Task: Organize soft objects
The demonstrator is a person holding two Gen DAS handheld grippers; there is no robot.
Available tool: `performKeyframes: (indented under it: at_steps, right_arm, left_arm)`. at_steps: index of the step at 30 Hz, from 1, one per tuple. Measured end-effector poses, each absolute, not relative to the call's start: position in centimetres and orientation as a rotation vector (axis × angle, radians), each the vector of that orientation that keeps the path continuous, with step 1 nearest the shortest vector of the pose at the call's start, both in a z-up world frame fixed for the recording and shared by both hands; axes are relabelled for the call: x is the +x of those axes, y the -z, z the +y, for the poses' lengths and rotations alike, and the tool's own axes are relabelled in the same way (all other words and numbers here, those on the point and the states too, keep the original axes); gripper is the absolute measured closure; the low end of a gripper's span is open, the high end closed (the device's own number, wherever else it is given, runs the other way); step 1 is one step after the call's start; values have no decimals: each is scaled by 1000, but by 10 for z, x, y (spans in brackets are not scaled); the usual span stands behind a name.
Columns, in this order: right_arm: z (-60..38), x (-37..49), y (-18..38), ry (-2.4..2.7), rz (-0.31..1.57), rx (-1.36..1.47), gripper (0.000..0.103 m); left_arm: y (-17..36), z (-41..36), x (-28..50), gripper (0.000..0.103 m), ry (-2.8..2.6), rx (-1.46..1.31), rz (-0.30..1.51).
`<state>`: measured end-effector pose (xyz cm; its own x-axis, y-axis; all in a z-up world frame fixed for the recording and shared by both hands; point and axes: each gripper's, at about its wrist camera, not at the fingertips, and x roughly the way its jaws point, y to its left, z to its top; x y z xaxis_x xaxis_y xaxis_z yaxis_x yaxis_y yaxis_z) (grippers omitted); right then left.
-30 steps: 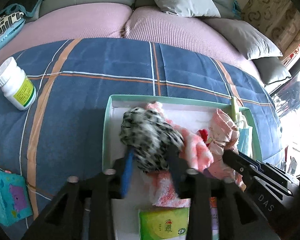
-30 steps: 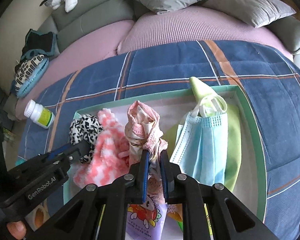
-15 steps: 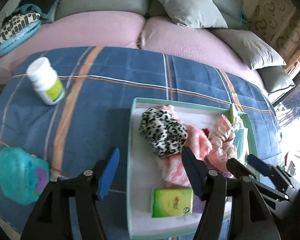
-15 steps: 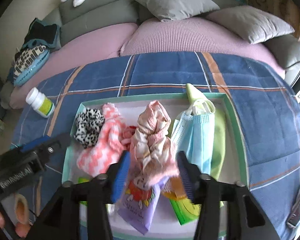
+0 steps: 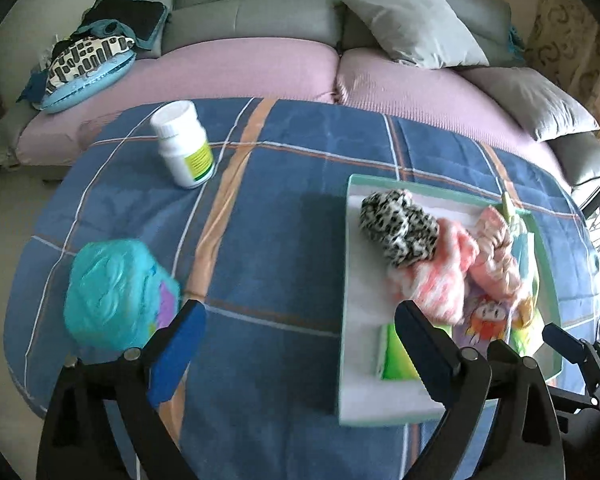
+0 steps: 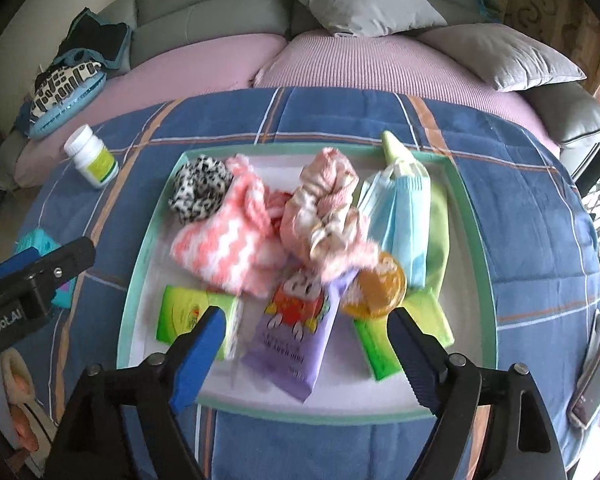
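Note:
A green-rimmed white tray (image 6: 475,240) (image 5: 349,280) on the blue plaid cover holds a leopard scrunchie (image 6: 200,192) (image 5: 399,228), a pink-white knit piece (image 6: 228,248) (image 5: 439,276), a pink scrunchie (image 6: 323,208) (image 5: 495,256), a blue face mask (image 6: 403,216), a green cloth (image 6: 435,248), tissue packs (image 6: 192,316) and a purple packet (image 6: 300,340). My right gripper (image 6: 303,348) is open and empty above the tray's near edge. My left gripper (image 5: 300,344) is open and empty left of the tray. A teal soft pack (image 5: 116,296) lies by its left finger.
A white pill bottle (image 5: 184,144) (image 6: 92,156) stands on the cover left of the tray. A pink-covered sofa (image 5: 240,68) with grey pillows (image 6: 359,0) runs behind. A phone-like object (image 6: 595,368) lies at the right edge.
Both grippers have let go of their scrunchies, opened wide and pulled back from the tray. The left gripper has also swung left, so the teal pack is now close to it.

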<state>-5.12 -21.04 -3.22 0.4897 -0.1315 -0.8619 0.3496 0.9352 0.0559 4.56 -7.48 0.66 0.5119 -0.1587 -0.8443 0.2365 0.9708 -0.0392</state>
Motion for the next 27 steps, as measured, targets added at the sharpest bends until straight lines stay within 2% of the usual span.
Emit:
performKeyframes:
  at_steps: [5,7,9,27]
  right_arm:
    - [-204,-66,38,315,1019,232,16]
    - [-203,-70,38,325,1017,225,4]
    - [-200,-75,38,324,1013,216,0]
    - [-179,-108,46,332,1047,231,0]
  left_arm:
    - [-7,-64,32,7,221,100,997]
    - [-7,-61,26,7,222,103,995]
    - [-8,-58,21,7,221,105,990]
    - [1,-39,-23,7,221,198,996]
